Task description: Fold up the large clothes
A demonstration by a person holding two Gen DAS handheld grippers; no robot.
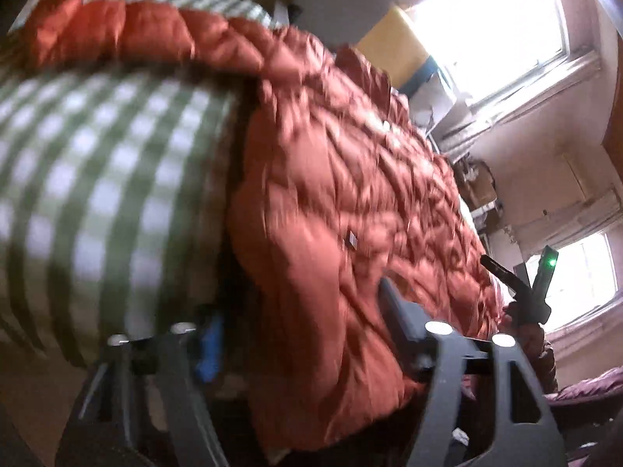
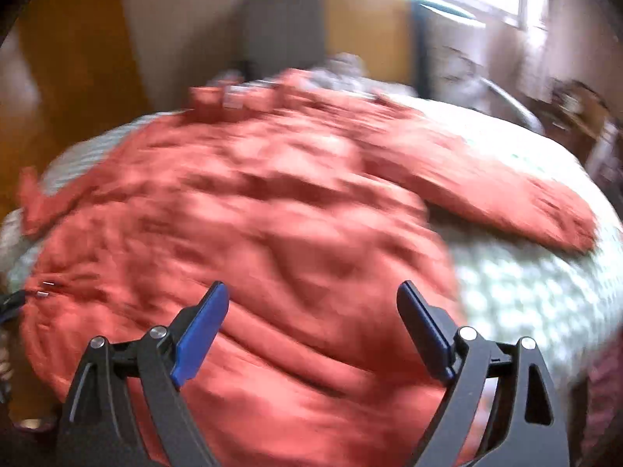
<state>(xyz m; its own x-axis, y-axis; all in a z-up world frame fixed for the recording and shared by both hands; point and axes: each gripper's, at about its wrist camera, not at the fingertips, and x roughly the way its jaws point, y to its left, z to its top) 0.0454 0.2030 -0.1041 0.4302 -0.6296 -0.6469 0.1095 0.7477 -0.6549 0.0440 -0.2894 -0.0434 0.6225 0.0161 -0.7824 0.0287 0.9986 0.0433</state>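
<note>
Right gripper (image 2: 311,327) jaws wide apart; left gripper (image 1: 303,334) likewise.

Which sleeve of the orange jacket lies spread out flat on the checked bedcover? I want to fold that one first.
The sleeve on the right of the right wrist view: it stretches away from the jacket body onto the bedcover. The opposite sleeve shows only a short, blurred end.

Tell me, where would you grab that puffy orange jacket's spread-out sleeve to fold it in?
Probably near the cuff end of the sleeve, coming from the right. It lies flat on the checked bedcover, stretched away from the jacket body, so its free tip is easiest to pinch. The right gripper is open.
</note>
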